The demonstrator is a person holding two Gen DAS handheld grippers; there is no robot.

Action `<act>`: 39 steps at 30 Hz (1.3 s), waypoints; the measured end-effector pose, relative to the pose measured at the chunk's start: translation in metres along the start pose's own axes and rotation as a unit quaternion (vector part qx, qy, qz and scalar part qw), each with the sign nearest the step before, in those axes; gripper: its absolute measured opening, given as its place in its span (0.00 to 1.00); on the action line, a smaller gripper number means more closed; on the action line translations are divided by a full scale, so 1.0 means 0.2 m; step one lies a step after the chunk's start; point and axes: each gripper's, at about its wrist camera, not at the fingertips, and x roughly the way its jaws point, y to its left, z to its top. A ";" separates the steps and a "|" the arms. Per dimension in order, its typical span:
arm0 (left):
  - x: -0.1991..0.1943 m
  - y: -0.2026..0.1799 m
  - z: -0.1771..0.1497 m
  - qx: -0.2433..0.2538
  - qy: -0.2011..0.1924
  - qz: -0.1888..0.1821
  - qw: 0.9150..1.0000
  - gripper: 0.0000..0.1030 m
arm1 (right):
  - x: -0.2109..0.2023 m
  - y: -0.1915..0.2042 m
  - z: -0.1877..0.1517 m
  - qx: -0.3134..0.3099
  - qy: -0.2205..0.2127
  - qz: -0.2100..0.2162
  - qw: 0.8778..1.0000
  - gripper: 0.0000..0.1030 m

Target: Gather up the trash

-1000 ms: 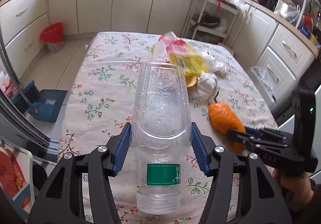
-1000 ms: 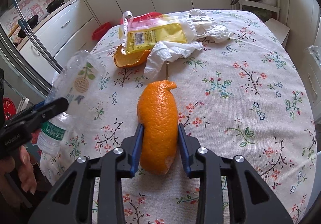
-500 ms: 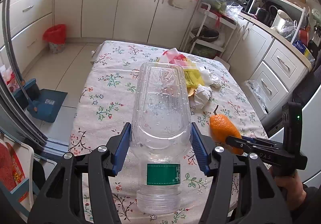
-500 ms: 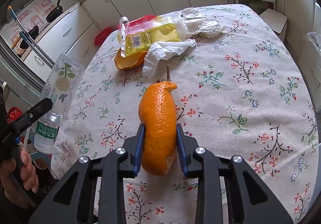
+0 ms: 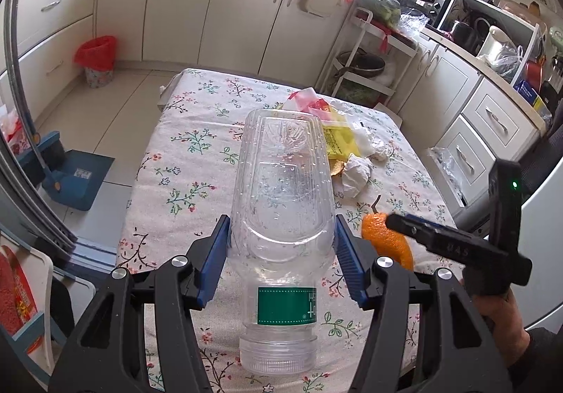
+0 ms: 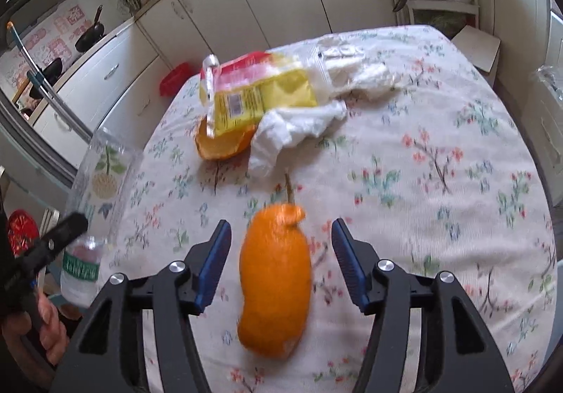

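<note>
Right hand-held gripper (image 6: pixel 281 259) is opening, pads clear of the peel (image 6: pixel 274 282), seemingly dropping it, while left hand-held gripper (image 5: pixel 281 259) clamps the bottle (image 5: pixel 281 217), probably binned next.

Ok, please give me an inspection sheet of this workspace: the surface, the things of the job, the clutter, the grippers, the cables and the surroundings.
Surface: table with floral cloth, no spill seen.
Job's things: clear plastic bottle, cap end toward the camera; orange peel, blurred; second peel piece under the yellow packet; crumpled white tissues.
Clutter: nothing seen beyond the trash.
Grippers: left gripper shut on the bottle; right gripper opening, pads clear of the peel between them.
Cables: nothing seen.
Surroundings: red-lined bin on the floor, blue dustpan, white cabinets, wire rack.
</note>
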 end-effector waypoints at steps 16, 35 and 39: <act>0.02 0.04 0.10 -0.003 -0.007 -0.003 1.000 0.53 | 0.34 0.00 0.33 -0.049 0.014 -0.036 0.998 0.17; -0.12 -0.07 -0.07 0.018 -0.012 -0.011 1.000 0.53 | -0.41 -0.27 0.02 0.090 -0.034 0.096 0.991 0.13; -0.20 -0.09 -0.16 0.005 -0.018 -0.015 1.000 0.53 | -0.54 -0.26 -0.15 0.075 -0.047 0.072 0.993 0.13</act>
